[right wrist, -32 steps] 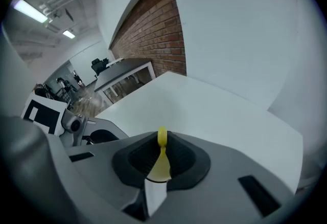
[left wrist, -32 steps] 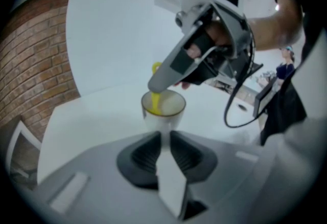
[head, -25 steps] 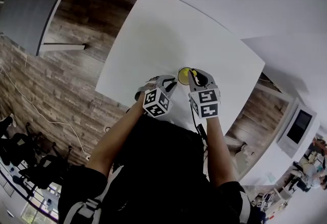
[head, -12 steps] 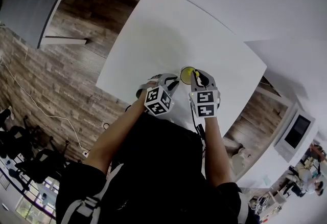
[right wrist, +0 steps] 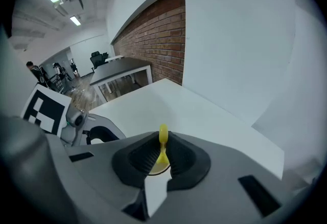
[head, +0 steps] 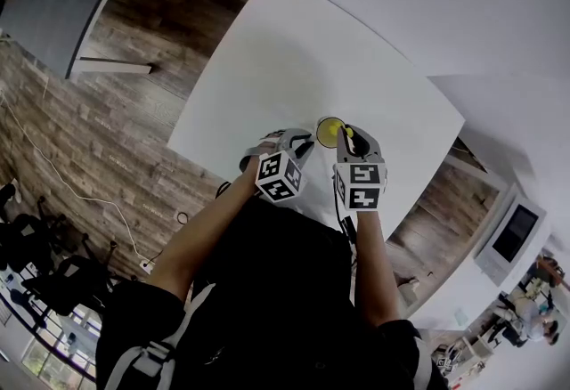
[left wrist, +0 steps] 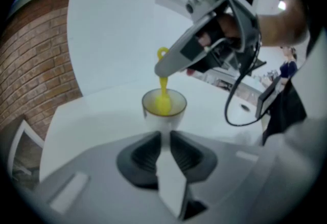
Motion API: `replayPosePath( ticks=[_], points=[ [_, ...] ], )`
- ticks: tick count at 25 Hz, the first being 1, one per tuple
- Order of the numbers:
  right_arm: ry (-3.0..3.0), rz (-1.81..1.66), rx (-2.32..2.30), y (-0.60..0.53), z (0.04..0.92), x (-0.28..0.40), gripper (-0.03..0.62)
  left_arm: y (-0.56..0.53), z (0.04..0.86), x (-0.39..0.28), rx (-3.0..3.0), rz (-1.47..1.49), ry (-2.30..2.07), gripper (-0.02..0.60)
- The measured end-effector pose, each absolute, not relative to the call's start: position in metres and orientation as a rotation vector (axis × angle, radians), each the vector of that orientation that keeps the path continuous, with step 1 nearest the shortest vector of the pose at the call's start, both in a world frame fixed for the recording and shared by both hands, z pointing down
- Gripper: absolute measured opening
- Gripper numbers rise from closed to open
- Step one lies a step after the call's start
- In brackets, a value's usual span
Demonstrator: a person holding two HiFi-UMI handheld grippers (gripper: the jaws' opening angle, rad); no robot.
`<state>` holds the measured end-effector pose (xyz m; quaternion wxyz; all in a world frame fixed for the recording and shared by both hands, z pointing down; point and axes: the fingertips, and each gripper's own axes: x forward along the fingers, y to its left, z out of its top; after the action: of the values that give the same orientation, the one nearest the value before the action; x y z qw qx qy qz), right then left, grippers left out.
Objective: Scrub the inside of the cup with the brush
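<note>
The white table (head: 285,50) carries the cup (head: 328,131), which stands near the edge closest to the person, and both arms reach in toward it.

The left gripper (head: 301,143) sits just beside the cup on the person's left. Its fingers are drawn narrow, closed on what looks like the cup's handle, steadying it upright.

The right gripper (head: 346,137) hangs over the cup from the other side, angled down. Its fingers are pinched tight on the thin stem of the yellow brush (right wrist: 163,138).

From the left gripper view, the cup (left wrist: 163,108) is white outside, with a yellowish inside. The brush (left wrist: 163,90) stands nearly straight up in it, head down inside the bowl and looped end above the rim.

The scrubbing appears to be under way: cup held, brush inside. How much of the wall has been covered cannot be judged. Working round the inside and lifting the brush out seem to remain.

Against the frame a second earlier, little differs. The cup and left gripper sit as they did, and the right gripper has only tipped slightly over the cup.
</note>
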<state>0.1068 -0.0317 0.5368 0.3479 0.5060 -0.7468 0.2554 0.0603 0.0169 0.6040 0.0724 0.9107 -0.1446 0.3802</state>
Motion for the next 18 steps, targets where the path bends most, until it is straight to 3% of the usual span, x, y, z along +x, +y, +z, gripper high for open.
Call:
replayPosePath(
  ticks=[9,18],
  points=[
    [-1.913,0.714,1.423,-0.025,0.501,0.12,0.031,0.017,0.604,0.061,2.736,1.135,-0.432,0.058],
    [-1.847,0.808,1.379,-0.018,0.553,0.12,0.031,0.016,0.604,0.063,2.738,1.14,-0.433,0.058]
  ],
)
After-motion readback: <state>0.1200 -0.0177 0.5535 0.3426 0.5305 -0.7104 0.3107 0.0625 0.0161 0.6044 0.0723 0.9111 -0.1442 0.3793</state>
